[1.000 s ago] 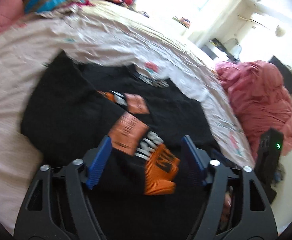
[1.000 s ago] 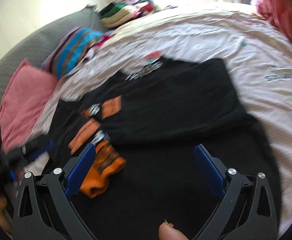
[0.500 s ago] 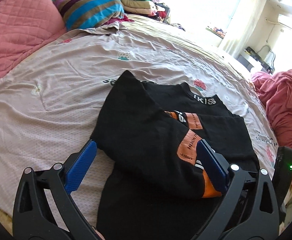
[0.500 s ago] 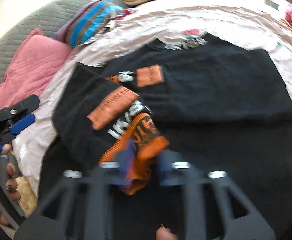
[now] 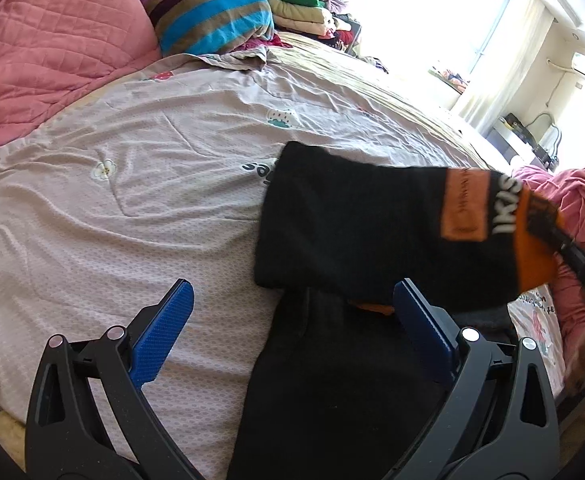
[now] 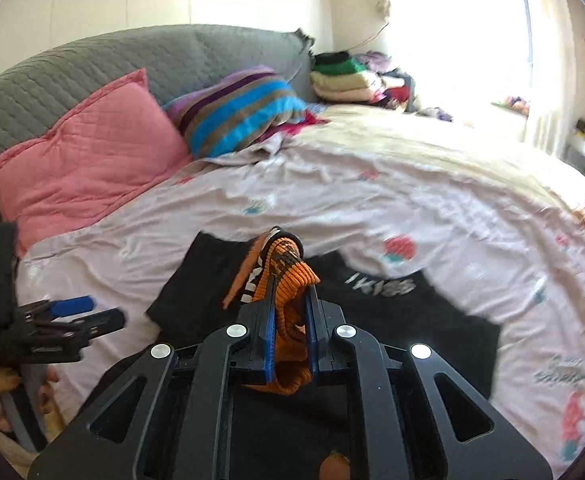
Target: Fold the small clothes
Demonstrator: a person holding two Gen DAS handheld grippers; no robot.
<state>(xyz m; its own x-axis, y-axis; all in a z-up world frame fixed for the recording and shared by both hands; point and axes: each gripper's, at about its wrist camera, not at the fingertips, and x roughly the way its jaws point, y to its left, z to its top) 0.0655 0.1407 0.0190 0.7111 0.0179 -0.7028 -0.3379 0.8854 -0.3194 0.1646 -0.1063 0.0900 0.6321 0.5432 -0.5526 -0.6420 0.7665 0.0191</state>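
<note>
A black sweater (image 5: 332, 380) with orange patches and white lettering lies on the bed. Its sleeve (image 5: 372, 232) is lifted and stretched to the right, ending in an orange ribbed cuff (image 5: 532, 252). My right gripper (image 6: 288, 312) is shut on that orange cuff (image 6: 292, 280) and holds it above the sweater's body (image 6: 412, 320). My left gripper (image 5: 292, 320) is open and empty, low over the sweater's left edge and the sheet. It also shows at the left of the right wrist view (image 6: 72, 312).
The pale pink printed bedsheet (image 5: 112, 208) covers the bed. A pink quilted pillow (image 5: 52, 40) and a striped pillow (image 5: 212, 12) lie at the head. Folded clothes (image 6: 344, 76) are stacked by the window. A pink blanket (image 5: 580, 200) lies at the right.
My right gripper has closed on the orange cuff and lifted the sleeve up and across. My left gripper has drawn back to the left, still open.
</note>
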